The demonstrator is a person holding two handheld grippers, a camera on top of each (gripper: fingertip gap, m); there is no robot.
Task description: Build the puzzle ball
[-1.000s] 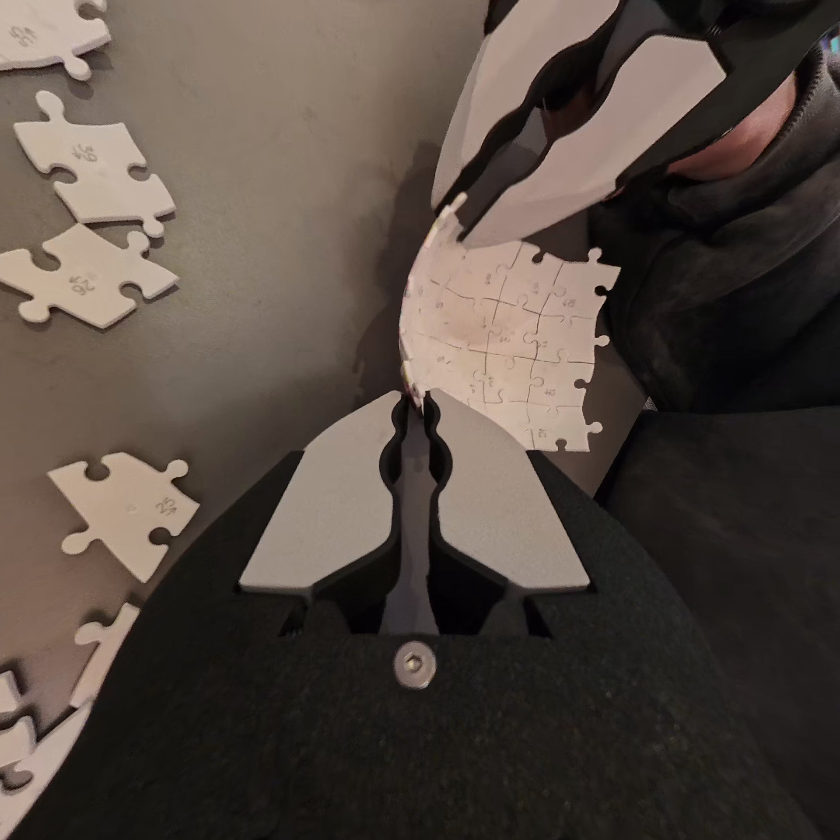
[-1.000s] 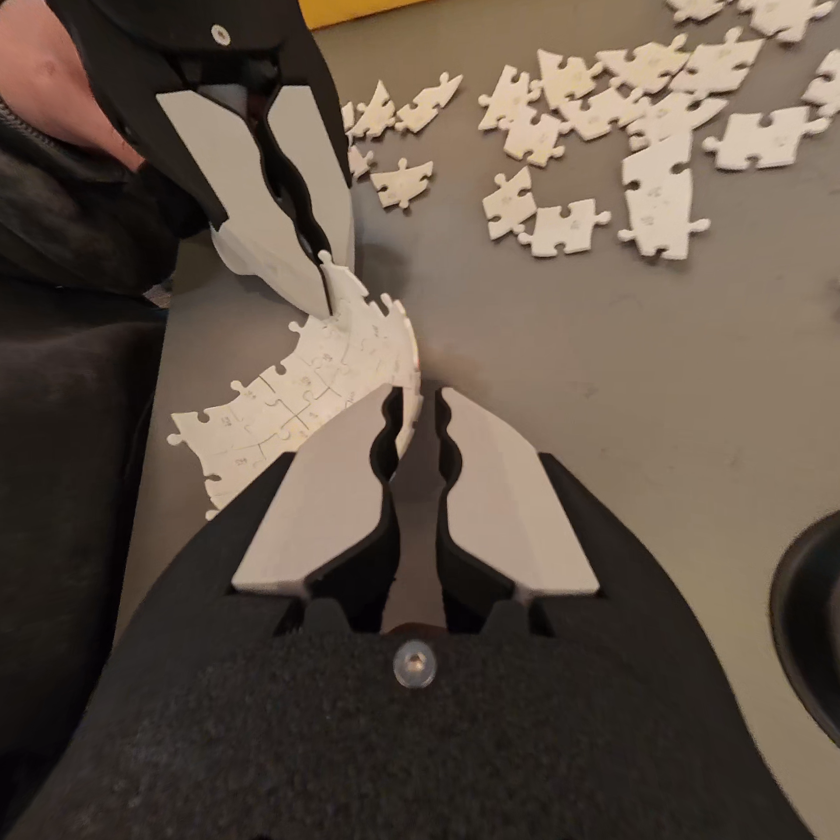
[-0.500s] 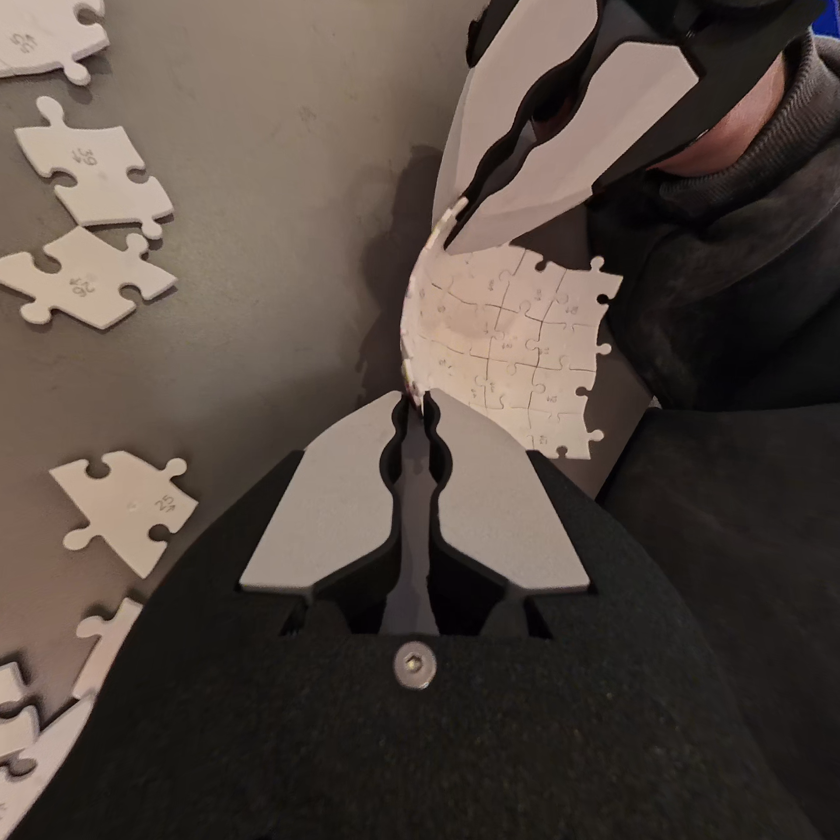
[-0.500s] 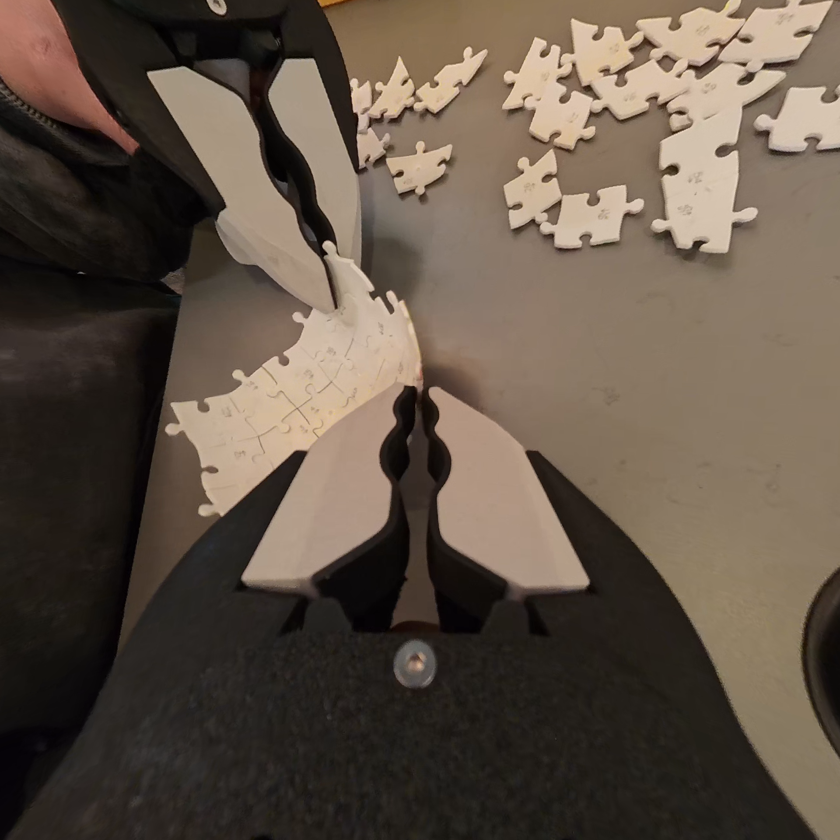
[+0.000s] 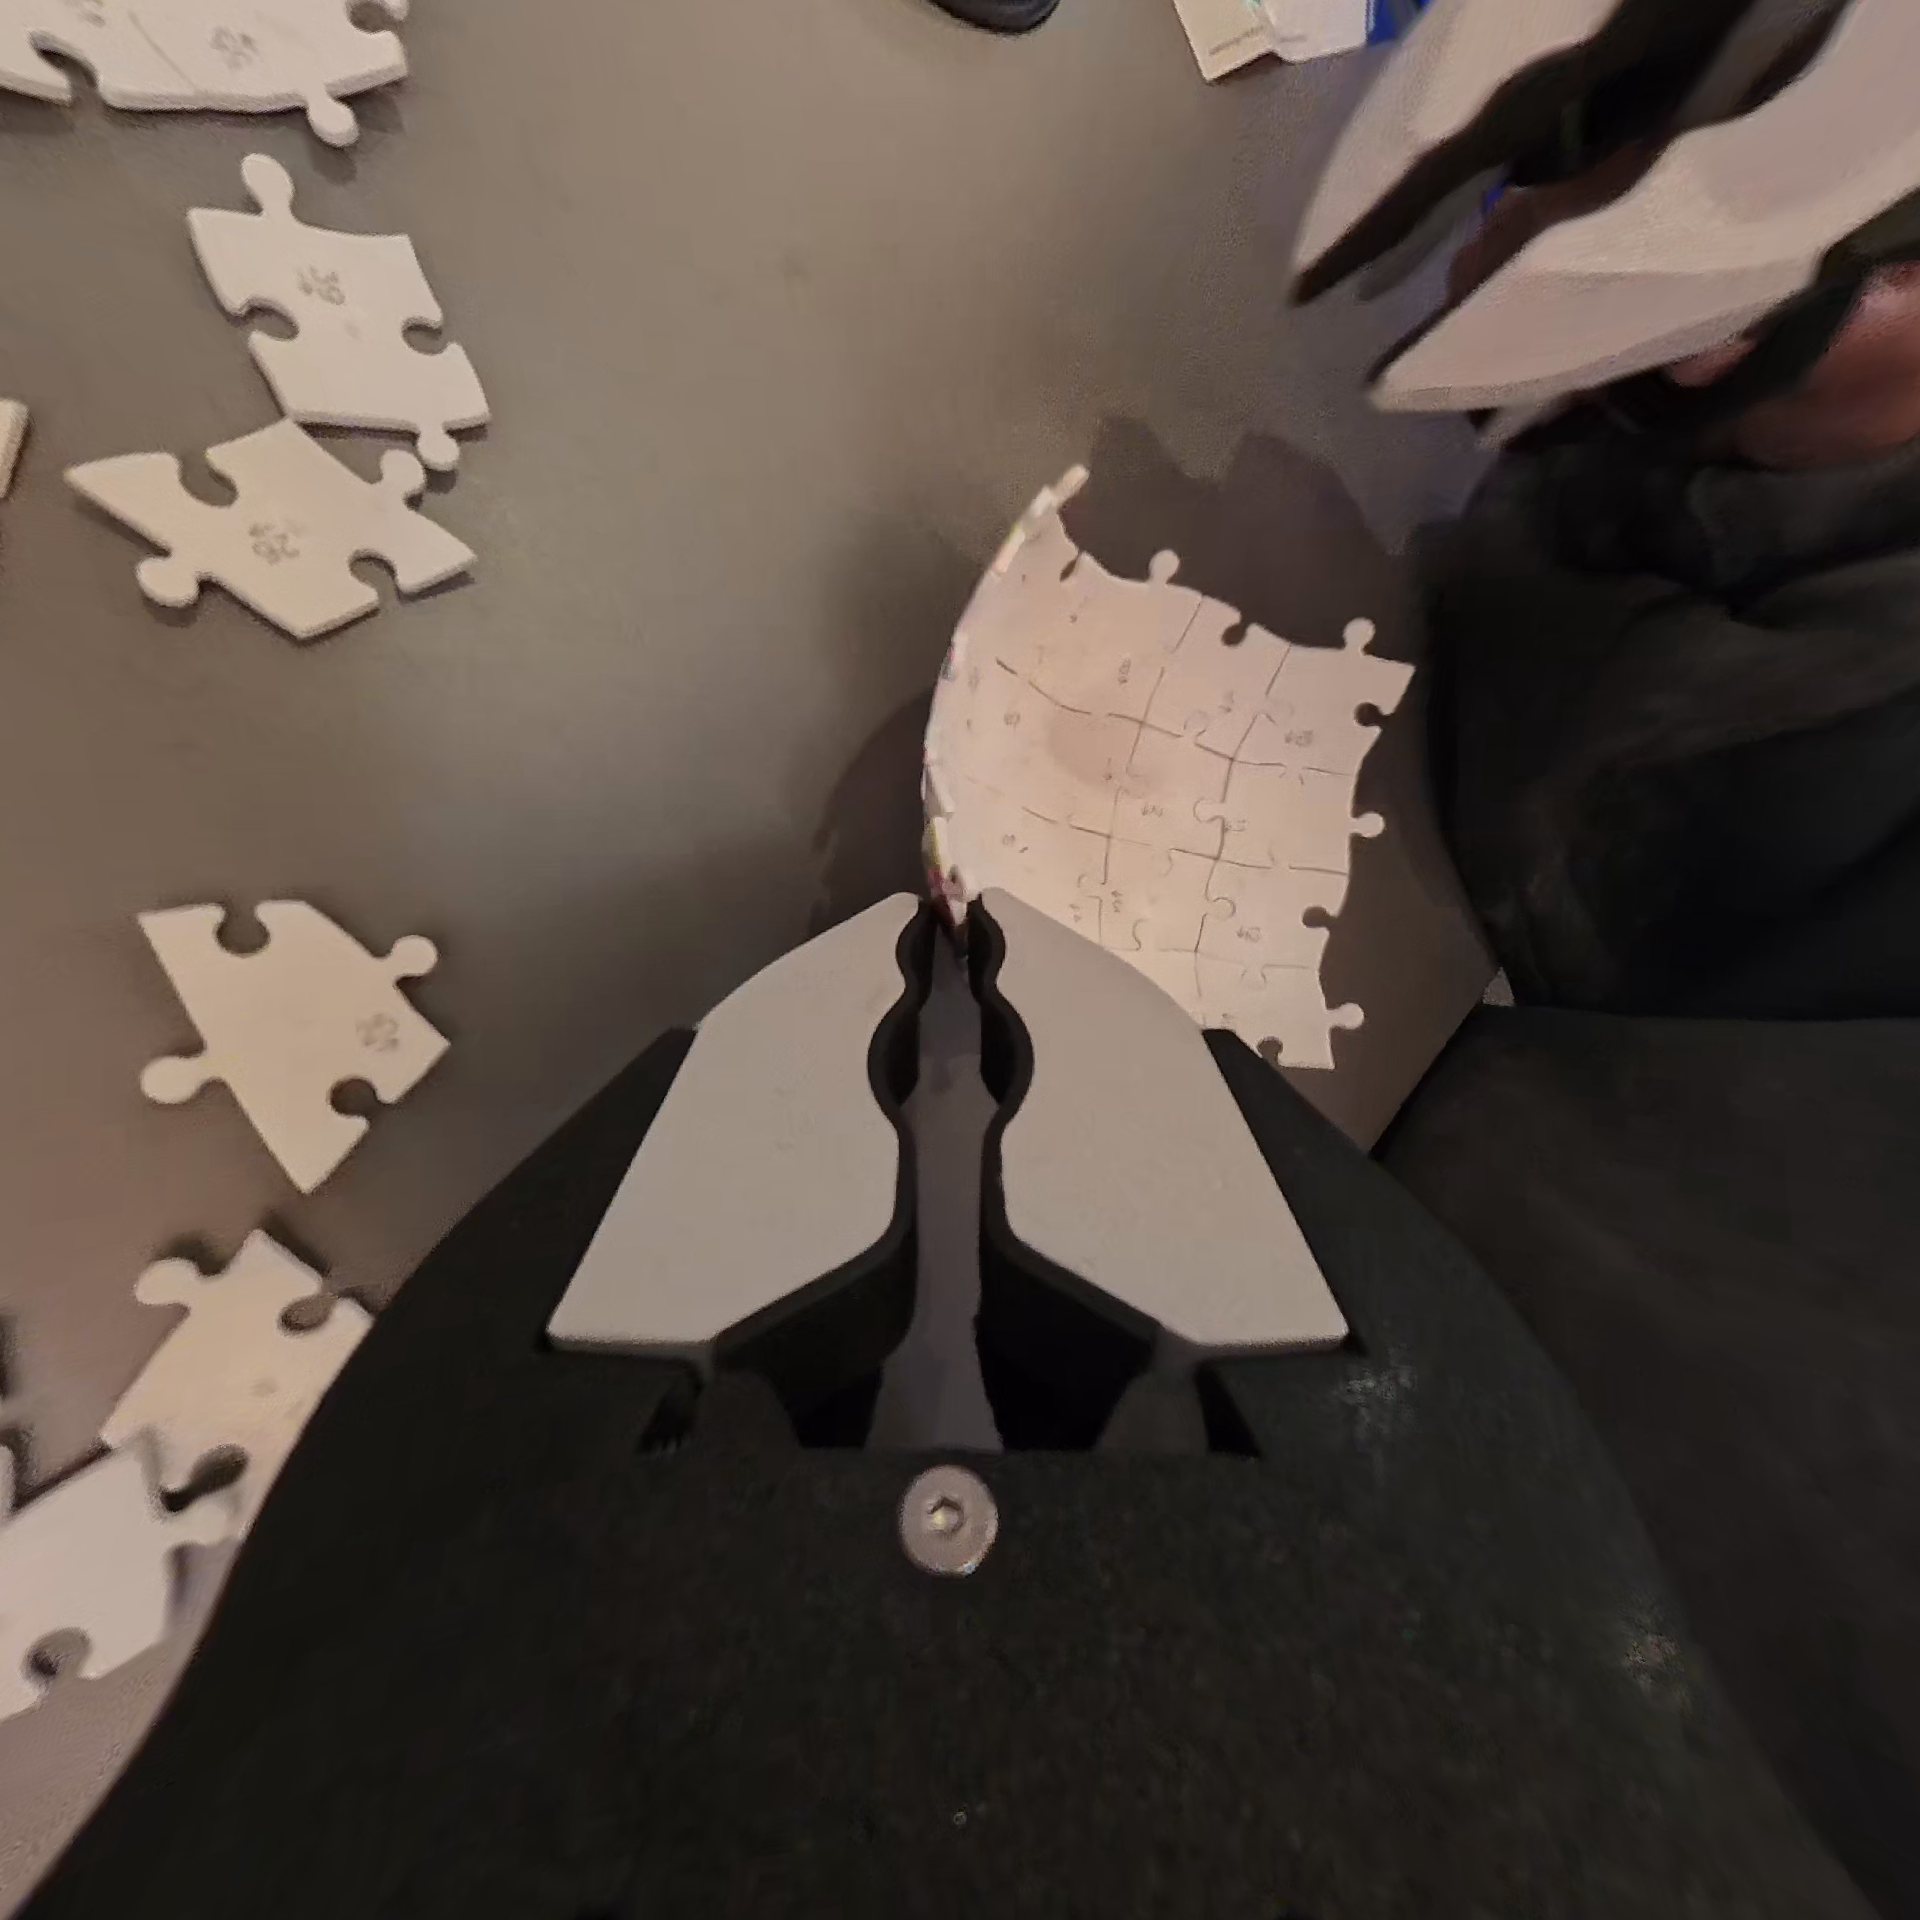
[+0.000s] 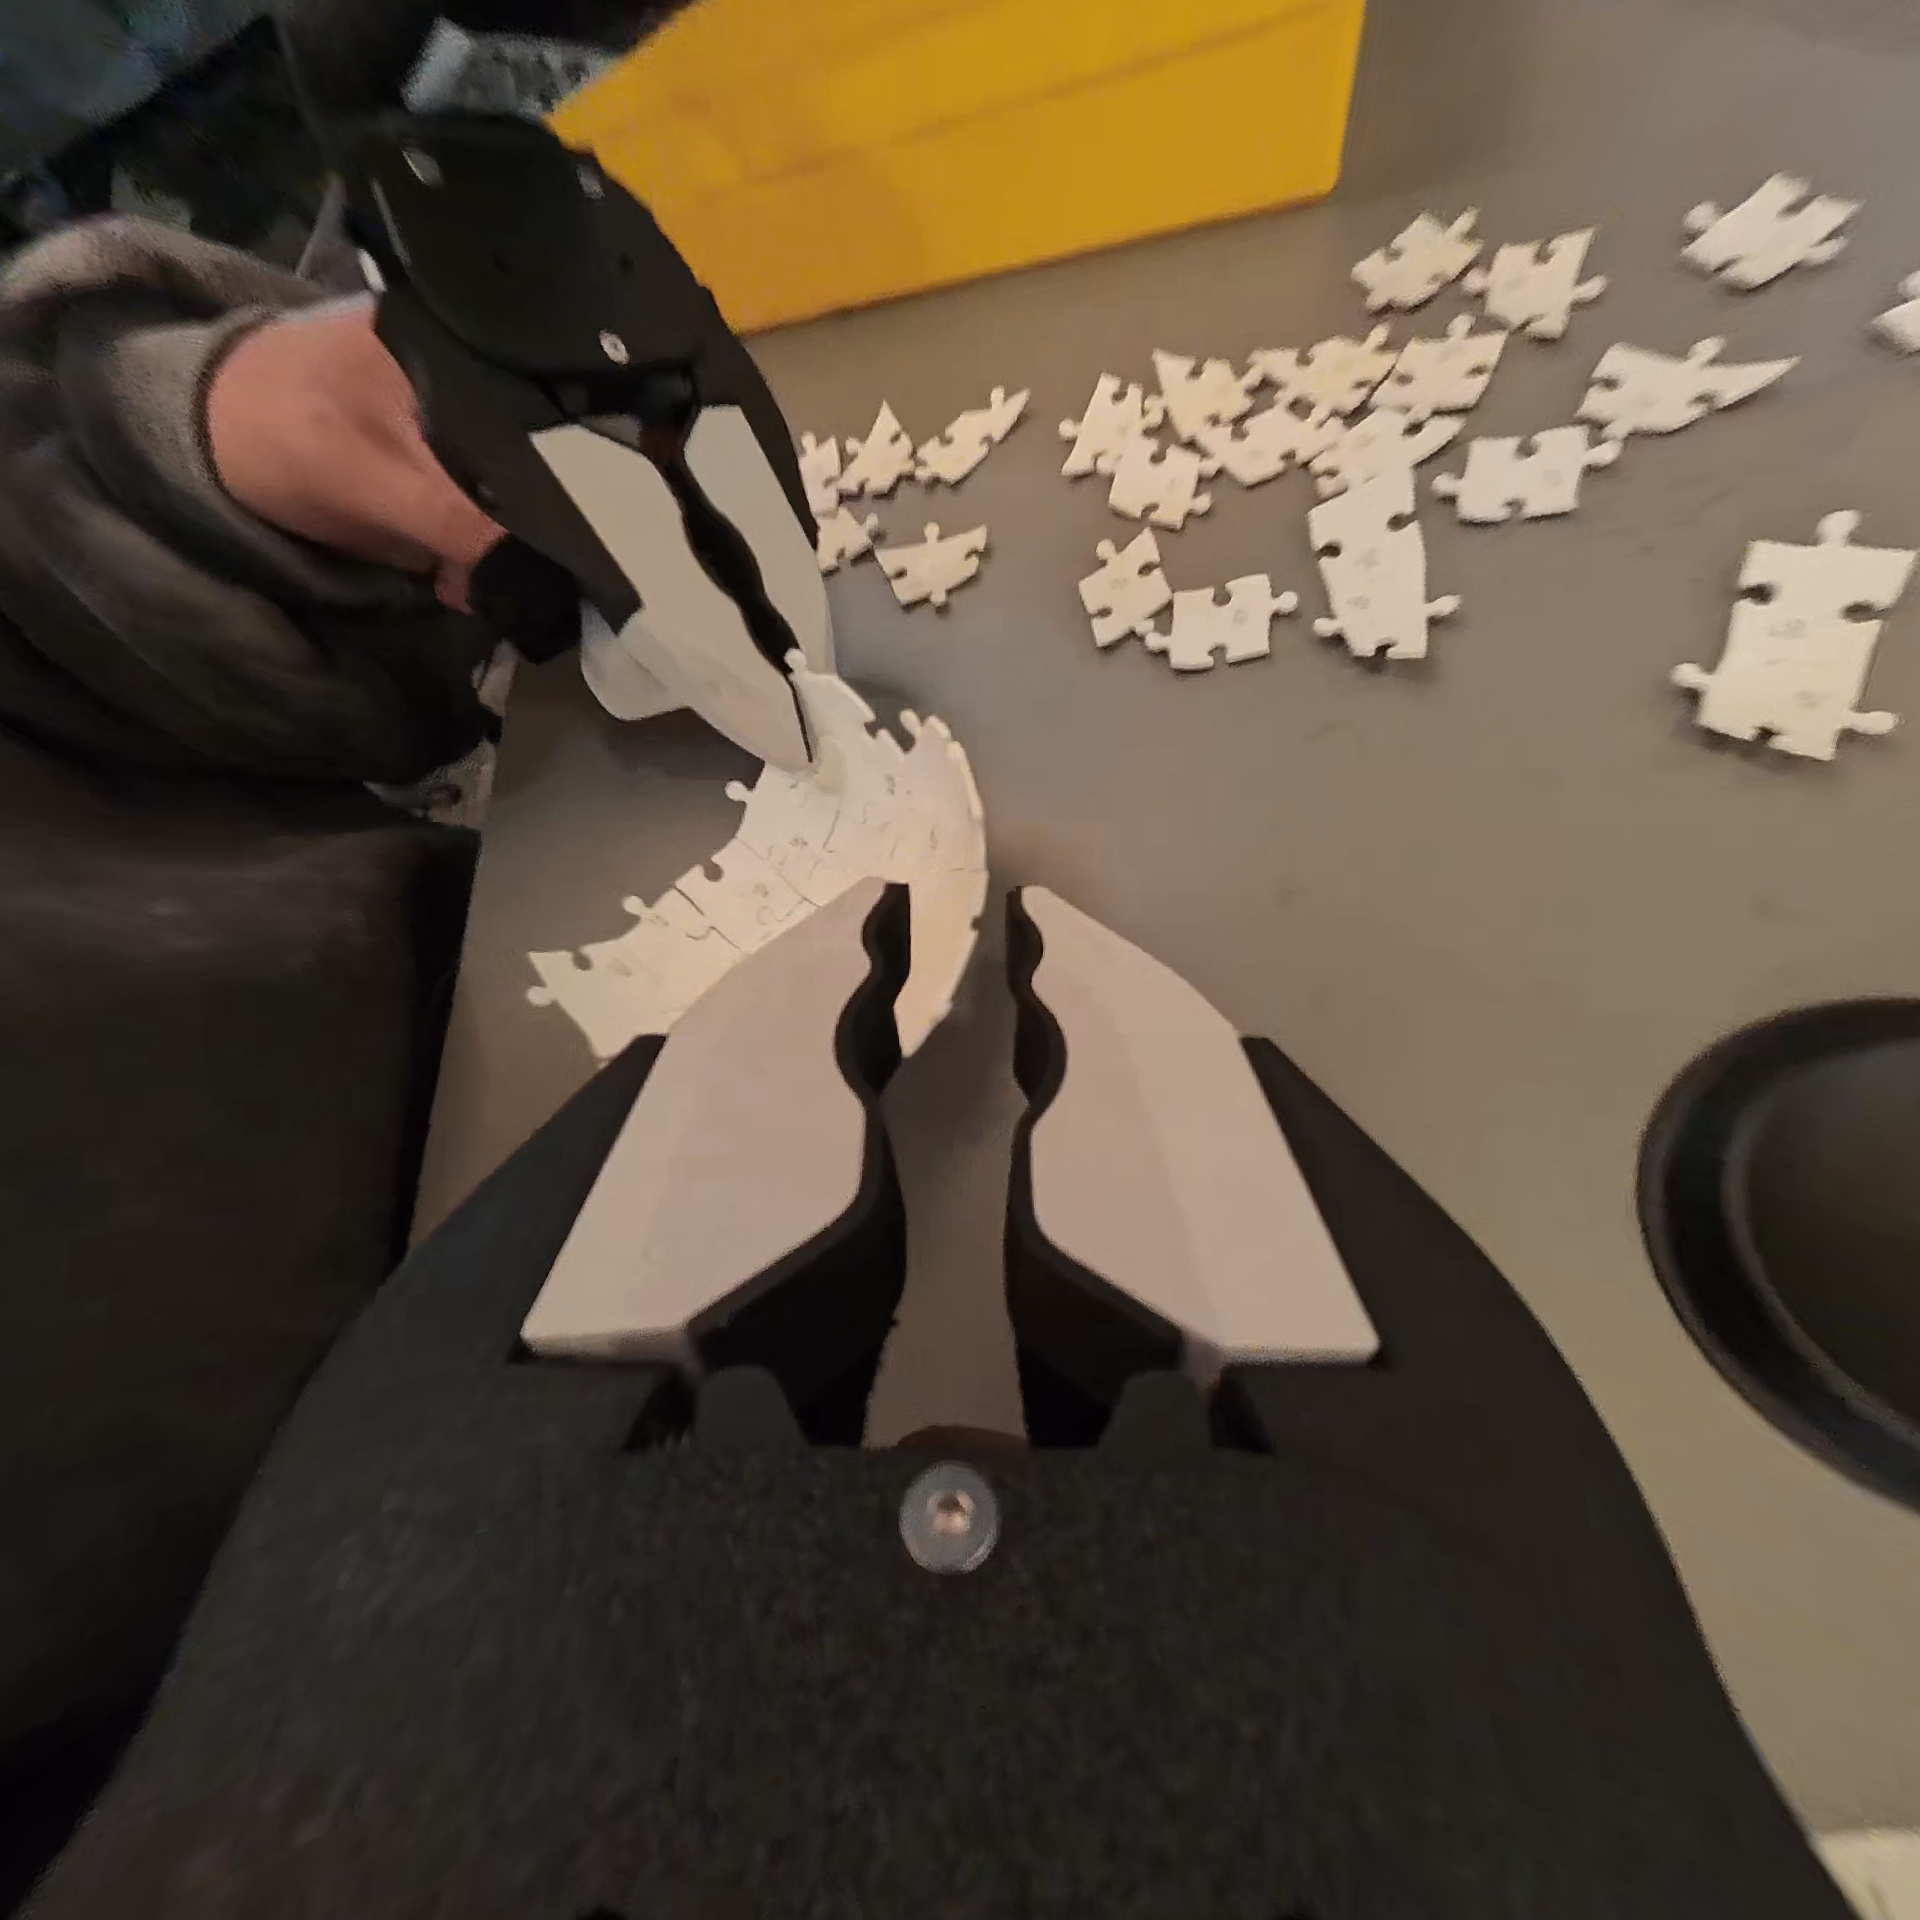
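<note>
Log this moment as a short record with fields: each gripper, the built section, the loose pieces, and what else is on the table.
left gripper: shut on the edge of the curved puzzle section
right gripper: open, holding nothing, apart from the section
curved puzzle section: joined pieces forming a partial shell, white backs showing
loose pieces: scattered flat on the grey table
yellow bin: at the far edge
black round object: right, cut off

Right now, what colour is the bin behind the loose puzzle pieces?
Yellow. The bin shows best in the right wrist view, behind the white loose pieces.
</note>
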